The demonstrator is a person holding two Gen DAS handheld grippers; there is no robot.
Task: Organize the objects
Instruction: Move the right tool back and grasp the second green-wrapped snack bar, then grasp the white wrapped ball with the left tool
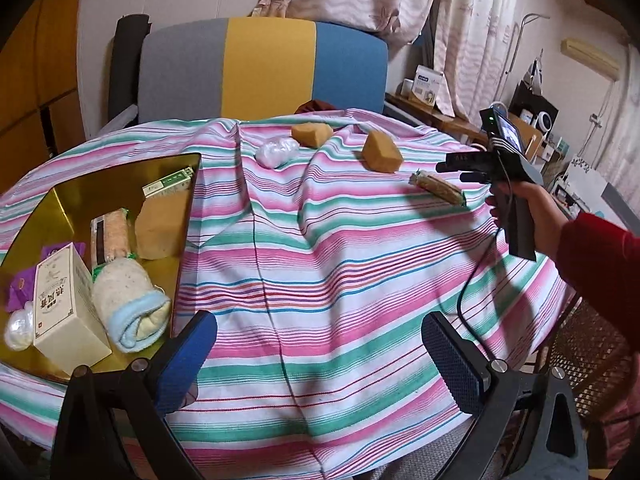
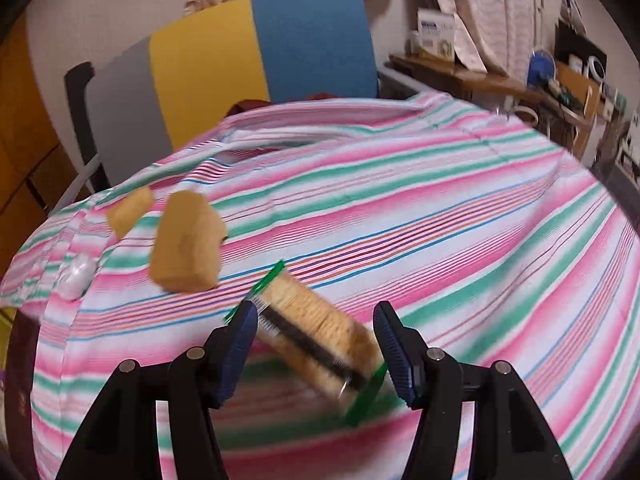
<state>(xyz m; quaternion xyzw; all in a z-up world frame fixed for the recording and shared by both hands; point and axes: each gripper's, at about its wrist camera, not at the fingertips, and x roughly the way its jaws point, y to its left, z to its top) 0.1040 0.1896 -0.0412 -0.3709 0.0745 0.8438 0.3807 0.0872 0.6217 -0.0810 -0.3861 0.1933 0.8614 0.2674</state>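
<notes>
A cracker pack (image 2: 316, 332) with green ends lies on the striped cloth, between the open fingers of my right gripper (image 2: 316, 340); it also shows in the left wrist view (image 1: 437, 188). My right gripper (image 1: 452, 172) hovers just over it there. Two tan sponges (image 1: 382, 152) (image 1: 312, 133) and a white plastic wad (image 1: 276, 151) lie at the far side. A gold tray (image 1: 60, 204) at left holds a cream box (image 1: 66, 304), a rolled towel (image 1: 128, 304), a cracker pack (image 1: 110, 236), a sponge (image 1: 160, 228) and more. My left gripper (image 1: 320, 360) is open and empty above the cloth.
A chair (image 1: 264, 68) with grey, yellow and blue panels stands behind the table. A cluttered shelf (image 1: 528, 120) runs along the right wall. A black mesh basket (image 1: 588, 360) sits low at the right. The cloth (image 1: 320, 260) has raised folds.
</notes>
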